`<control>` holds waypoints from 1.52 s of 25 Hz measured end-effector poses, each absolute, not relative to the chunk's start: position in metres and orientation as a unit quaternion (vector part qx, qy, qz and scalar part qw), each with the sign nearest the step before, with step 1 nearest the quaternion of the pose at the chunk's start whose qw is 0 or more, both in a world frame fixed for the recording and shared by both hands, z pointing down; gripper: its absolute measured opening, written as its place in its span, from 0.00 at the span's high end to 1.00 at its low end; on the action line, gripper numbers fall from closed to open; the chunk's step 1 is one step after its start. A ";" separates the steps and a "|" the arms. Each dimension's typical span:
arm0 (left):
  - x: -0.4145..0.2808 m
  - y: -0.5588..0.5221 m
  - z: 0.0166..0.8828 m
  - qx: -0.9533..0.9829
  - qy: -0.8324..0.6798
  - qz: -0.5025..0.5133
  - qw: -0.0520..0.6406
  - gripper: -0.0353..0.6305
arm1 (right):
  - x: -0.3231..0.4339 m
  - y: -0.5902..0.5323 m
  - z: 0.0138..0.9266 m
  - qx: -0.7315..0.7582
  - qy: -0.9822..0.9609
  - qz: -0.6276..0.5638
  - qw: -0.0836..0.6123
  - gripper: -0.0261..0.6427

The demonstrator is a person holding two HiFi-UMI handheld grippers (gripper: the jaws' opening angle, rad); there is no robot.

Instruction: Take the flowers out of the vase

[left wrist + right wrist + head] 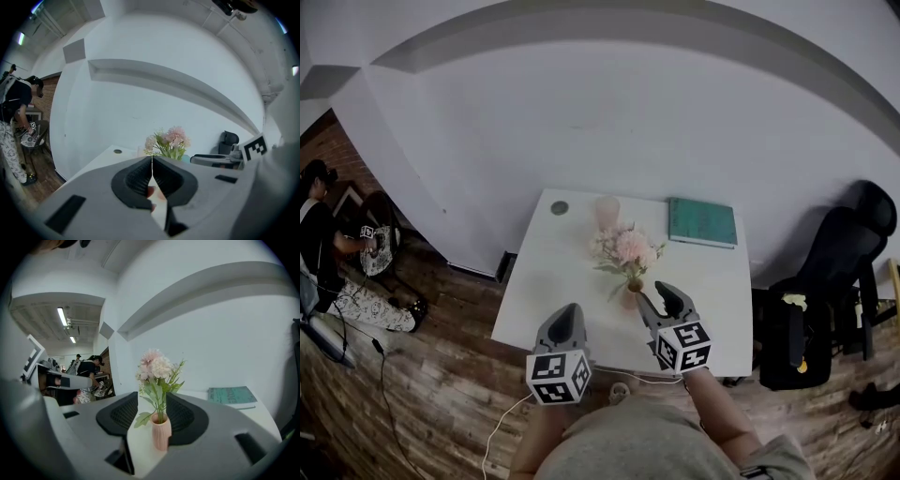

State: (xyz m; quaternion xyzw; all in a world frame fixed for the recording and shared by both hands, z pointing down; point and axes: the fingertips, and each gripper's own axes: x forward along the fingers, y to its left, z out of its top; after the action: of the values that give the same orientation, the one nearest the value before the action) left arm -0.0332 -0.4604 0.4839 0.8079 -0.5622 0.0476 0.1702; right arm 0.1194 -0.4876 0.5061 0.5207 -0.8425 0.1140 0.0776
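Your right gripper (661, 300): jaws apart around the small ribbed pink vase (161, 431) on the white table (539, 291), not pinching it. Left gripper (569, 317) is closed, empty. Clamp the vase body with the right (gently, it looks top-heavy). Then spread the left's jaws, take the pink-and-cream flower bunch (153, 365) standing in it low on the stems, and pull straight up.

No legible text, number or brand anywhere. The marker cubes (558, 378) on the left gripper (567, 317) and right gripper (666, 298) carry only black-and-white square code patterns, no letters or digits. The teal book (702, 222) at the far edge of the white table (534, 291) shows a cover too small and blurred to read.
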 end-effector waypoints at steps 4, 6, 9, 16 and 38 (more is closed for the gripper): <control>-0.032 -0.474 0.489 0.805 -0.565 0.051 0.173 0.94 | 0.122 -0.506 0.518 0.514 -0.844 0.124 0.083 0.68; -0.030 -0.480 0.492 0.804 -0.567 0.053 0.174 0.94 | 0.123 -0.514 0.523 0.511 -0.846 0.128 0.086 0.67; -0.028 -0.488 0.495 0.801 -0.570 0.057 0.175 0.94 | 0.125 -0.525 0.531 0.505 -0.848 0.134 0.091 0.67; -0.029 -0.505 0.502 0.794 -0.577 0.063 0.179 0.94 | 0.124 -0.547 0.545 0.493 -0.852 0.148 0.097 0.64; -0.026 -0.518 0.517 0.785 -0.586 0.071 0.187 0.94 | 0.107 -0.566 0.546 0.472 -0.865 0.144 0.089 0.73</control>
State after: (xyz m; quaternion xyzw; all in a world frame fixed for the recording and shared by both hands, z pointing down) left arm -0.0258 -0.5178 0.5165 0.7849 -0.5863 0.0709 0.1873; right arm 0.1075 -0.5663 0.5457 0.4720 -0.8652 0.1440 0.0891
